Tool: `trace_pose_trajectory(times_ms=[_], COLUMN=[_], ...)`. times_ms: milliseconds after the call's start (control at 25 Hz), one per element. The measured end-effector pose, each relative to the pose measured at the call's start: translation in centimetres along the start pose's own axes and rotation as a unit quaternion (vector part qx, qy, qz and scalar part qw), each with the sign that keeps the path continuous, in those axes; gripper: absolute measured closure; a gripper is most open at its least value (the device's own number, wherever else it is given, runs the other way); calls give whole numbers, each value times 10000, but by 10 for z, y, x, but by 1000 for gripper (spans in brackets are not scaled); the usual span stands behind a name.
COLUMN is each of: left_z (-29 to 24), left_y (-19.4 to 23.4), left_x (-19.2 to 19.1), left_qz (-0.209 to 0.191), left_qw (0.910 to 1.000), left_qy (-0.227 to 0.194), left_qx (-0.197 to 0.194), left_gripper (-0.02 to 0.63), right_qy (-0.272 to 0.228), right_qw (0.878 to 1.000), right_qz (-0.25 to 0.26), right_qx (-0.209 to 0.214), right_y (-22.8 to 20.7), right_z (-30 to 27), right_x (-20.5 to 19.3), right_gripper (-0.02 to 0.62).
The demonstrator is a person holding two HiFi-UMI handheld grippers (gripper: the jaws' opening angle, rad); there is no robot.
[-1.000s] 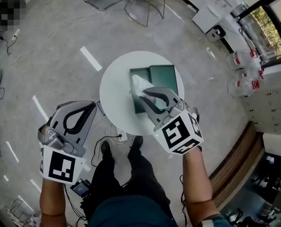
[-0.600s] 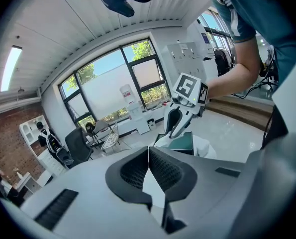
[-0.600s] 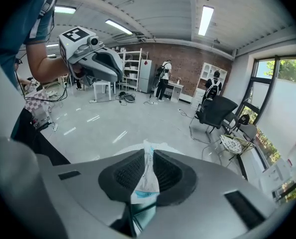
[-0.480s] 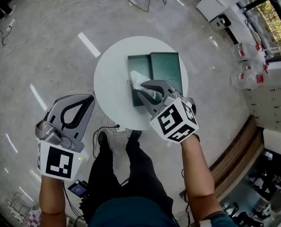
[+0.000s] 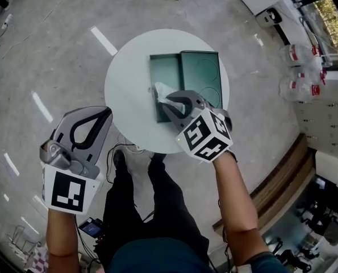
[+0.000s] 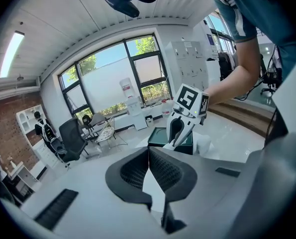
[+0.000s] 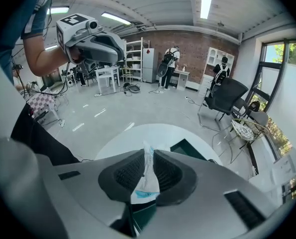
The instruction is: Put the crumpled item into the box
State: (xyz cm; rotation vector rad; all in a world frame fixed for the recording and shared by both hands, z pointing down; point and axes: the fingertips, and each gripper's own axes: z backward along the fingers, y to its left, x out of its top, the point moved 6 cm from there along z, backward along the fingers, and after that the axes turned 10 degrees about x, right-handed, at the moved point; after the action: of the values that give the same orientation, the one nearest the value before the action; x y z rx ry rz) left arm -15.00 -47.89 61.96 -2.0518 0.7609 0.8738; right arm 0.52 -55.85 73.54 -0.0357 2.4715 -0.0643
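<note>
White round table [image 5: 129, 90] sat on the grey floor, and the crumpled item [image 7: 147, 176] was pinched between the pads of the right gripper [image 5: 170, 103], its long axis running out past the fingertips. The green box [image 5: 198, 75] lay open just below and beyond those tips (a release looked near). The left gripper [image 6: 148, 156], jaws pressed together on nothing, hung well back off the table.

An open office-cum-lab — office chairs [image 7: 227, 96], white shelves [image 7: 134, 59] and a brick wall [image 7: 197, 48] beyond the round worktop [image 5: 129, 87], big windows [image 6: 110, 78] opposite.
</note>
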Motion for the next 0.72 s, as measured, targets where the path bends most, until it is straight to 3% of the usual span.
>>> trace_pose_trajectory(times_ms=[720], left_z=[-40], left_y=[-19], left_x=[-35], left_qz=[104], left_qw=[9998], left_qy=[161], left_qx=[-76], left_gripper=[586], right_qy=[416], right_qw=[9987], right_qz=[-70], right_qx=[287], right_y=[-16], right_z=[-55], right_x=[-56], right_gripper=[522])
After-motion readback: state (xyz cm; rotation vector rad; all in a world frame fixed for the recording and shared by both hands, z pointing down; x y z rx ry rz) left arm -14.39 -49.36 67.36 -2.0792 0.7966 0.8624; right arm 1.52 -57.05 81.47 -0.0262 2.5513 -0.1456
